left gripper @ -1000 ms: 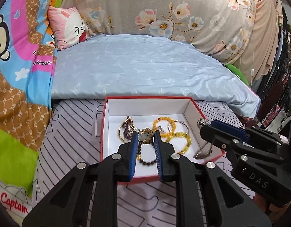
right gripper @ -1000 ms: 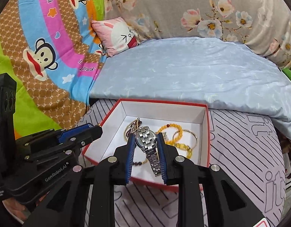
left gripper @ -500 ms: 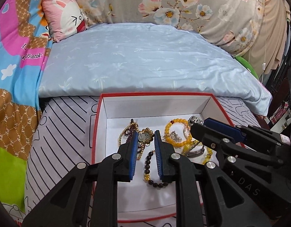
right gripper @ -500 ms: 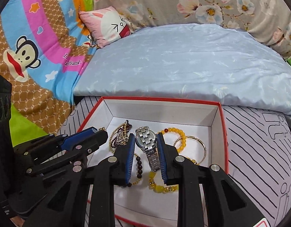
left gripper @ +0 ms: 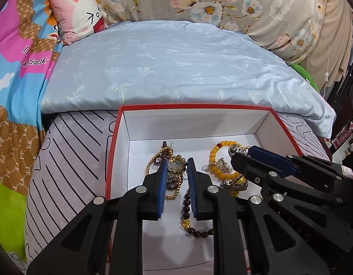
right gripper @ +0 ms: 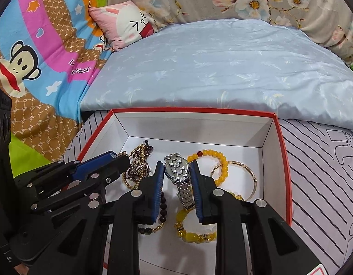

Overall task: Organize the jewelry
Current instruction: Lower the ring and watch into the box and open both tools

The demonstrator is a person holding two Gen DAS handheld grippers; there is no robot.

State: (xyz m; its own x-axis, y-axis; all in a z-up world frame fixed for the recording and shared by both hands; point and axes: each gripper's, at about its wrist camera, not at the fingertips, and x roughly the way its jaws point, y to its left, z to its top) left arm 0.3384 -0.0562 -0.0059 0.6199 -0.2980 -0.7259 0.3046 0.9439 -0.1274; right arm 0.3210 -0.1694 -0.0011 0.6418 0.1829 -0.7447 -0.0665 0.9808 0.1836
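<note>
A red-rimmed white box (left gripper: 114,137) (right gripper: 282,137) on the bed holds the jewelry. My left gripper (left gripper: 176,167) is shut on a gold bead necklace with a brooch-like charm (left gripper: 175,167), low inside the box. My right gripper (right gripper: 177,167) is shut on a silver metal watch (right gripper: 177,168), held just above the box floor; it also shows in the left wrist view (left gripper: 241,158). On the box floor lie a yellow bead bracelet (right gripper: 219,160), a thin gold bangle (right gripper: 247,169), a dark bead bracelet (left gripper: 188,208) and a chunky yellow bracelet (right gripper: 190,235).
The box sits on a grey striped sheet (right gripper: 318,183). A light blue quilt (left gripper: 176,68) lies right behind it. A pink rabbit cushion (left gripper: 80,16) and a cartoon monkey blanket (right gripper: 27,68) are at the left. A floral cover (left gripper: 222,0) is at the back.
Both grippers have moved forward and down into the box, each still holding its piece. The box now fills more of both views.
</note>
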